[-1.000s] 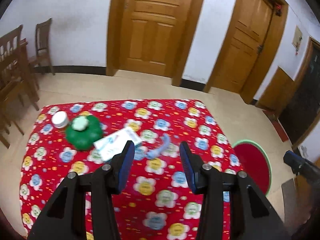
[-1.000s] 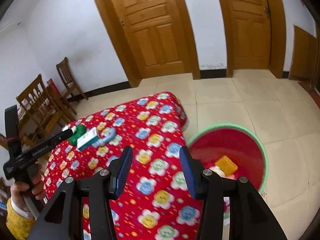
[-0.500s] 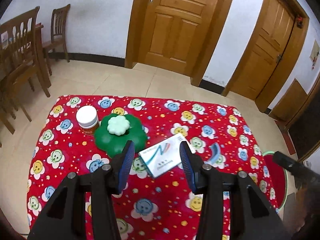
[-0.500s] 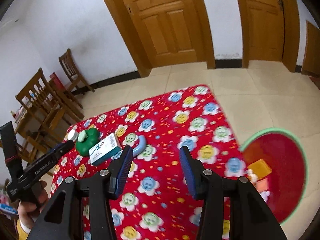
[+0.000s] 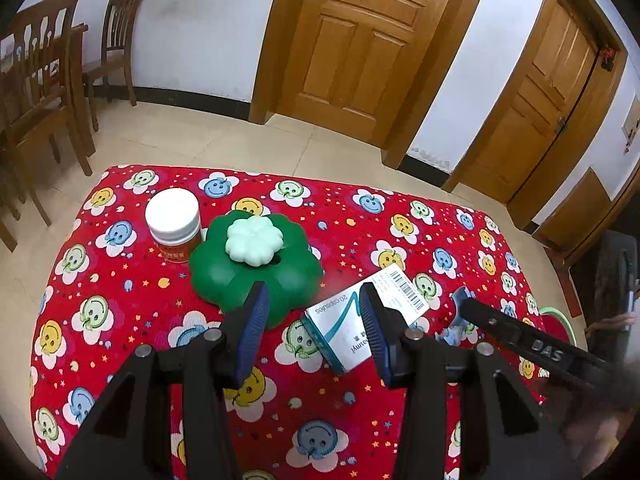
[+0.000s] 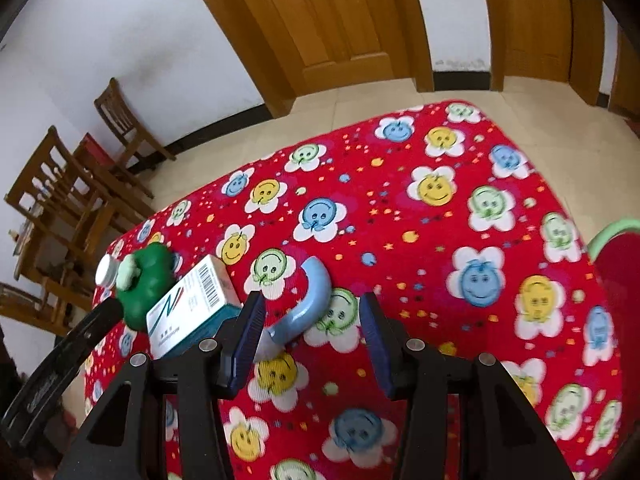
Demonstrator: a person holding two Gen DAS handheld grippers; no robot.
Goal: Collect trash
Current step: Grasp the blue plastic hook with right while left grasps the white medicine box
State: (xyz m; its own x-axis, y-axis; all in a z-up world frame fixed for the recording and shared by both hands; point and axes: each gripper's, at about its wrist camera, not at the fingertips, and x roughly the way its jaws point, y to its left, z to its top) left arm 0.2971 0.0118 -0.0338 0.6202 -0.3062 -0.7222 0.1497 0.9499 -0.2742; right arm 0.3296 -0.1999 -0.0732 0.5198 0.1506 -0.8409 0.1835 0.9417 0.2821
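I'm getting the left wrist view looking down along its fingers from just above the red tablecloth [image 5: 360, 236], facing the far doors [image 5: 360, 40]. The right wrist view is sitting equally low, angling leftward across the same cloth. Both are sharing the white box [image 5: 360, 320], green clover piece [image 5: 224, 276] and chairs [image 6: 120, 128]; each is catching the other's gripper.

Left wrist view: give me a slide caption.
Open left claw hovers over capsule box beside green clover container and white-lidded jar on red floral tablecloth.
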